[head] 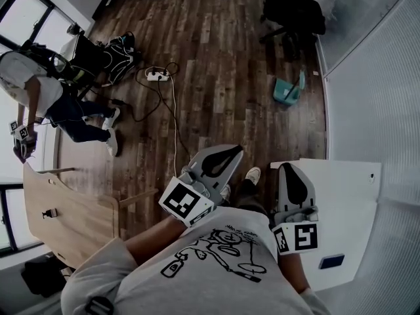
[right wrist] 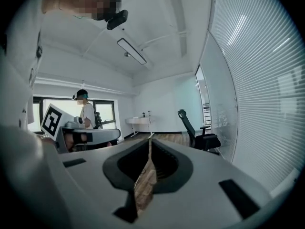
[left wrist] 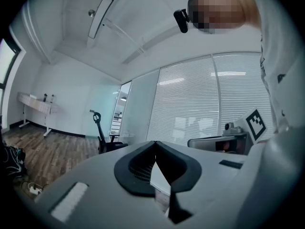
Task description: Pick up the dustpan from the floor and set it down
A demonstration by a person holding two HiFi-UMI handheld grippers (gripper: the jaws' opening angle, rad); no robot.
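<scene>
A teal dustpan (head: 287, 90) lies on the wooden floor by the right-hand wall, well ahead of both grippers. My left gripper (head: 233, 151) is held level in front of my body, jaws shut with nothing between them; in the left gripper view its tips (left wrist: 155, 145) meet. My right gripper (head: 287, 167) is beside it over the corner of a white table, also shut and empty, and its tips (right wrist: 150, 138) touch in the right gripper view. The dustpan does not show in either gripper view.
A black office chair (head: 293, 12) stands beyond the dustpan. A power strip (head: 156, 75) with trailing cables lies mid-floor. Another person (head: 39, 94) stands at the left near a black bag (head: 115, 52). A wooden table (head: 69, 205) is at lower left, a white table (head: 344, 202) at right.
</scene>
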